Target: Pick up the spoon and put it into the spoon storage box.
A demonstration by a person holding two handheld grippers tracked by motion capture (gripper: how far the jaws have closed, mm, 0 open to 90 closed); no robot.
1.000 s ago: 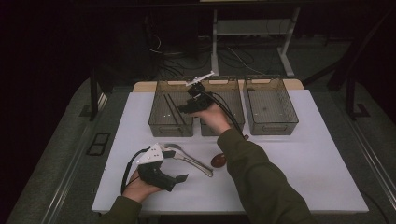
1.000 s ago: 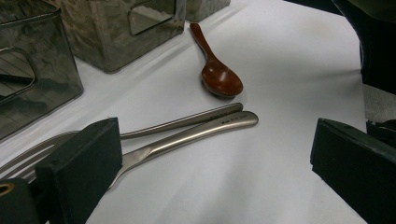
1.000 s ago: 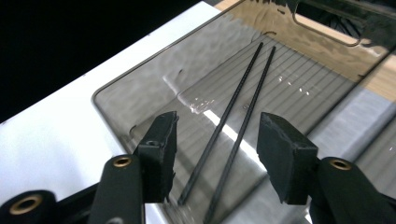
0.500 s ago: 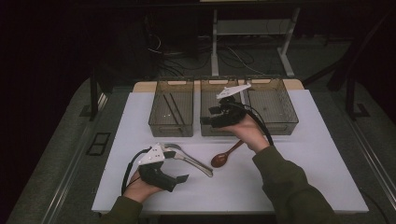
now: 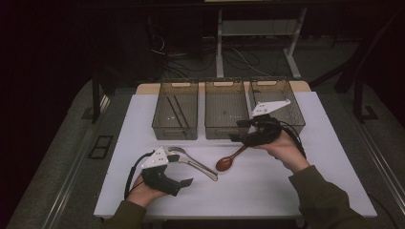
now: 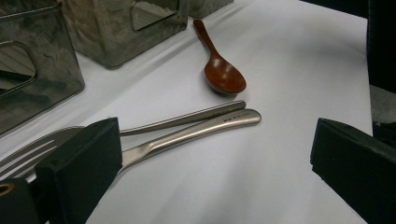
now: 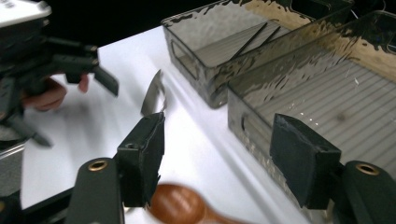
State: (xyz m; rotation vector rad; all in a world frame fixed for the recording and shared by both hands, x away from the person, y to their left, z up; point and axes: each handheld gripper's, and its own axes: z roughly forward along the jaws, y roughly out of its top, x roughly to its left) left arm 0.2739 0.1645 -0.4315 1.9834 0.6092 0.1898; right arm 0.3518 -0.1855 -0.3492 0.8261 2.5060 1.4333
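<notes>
Brown wooden spoon (image 5: pixel 228 161) lies on the white table top (image 5: pixel 296 191) with its bowl toward the person and its handle running up to the right gripper (image 5: pixel 237 130), whose black jaws stand apart and hold nothing, hovering just over that handle in front of the middle clear plastic bin (image 5: pixel 226 109). Left gripper (image 5: pixel 187 182) rests low near the table's front edge with its jaws wide apart and empty, just beside a steel fork and spoon (image 6: pixel 187 128) lying side by side. Two dark chopsticks (image 5: pixel 175 110) lie in the left clear bin (image 5: pixel 175 110).
</notes>
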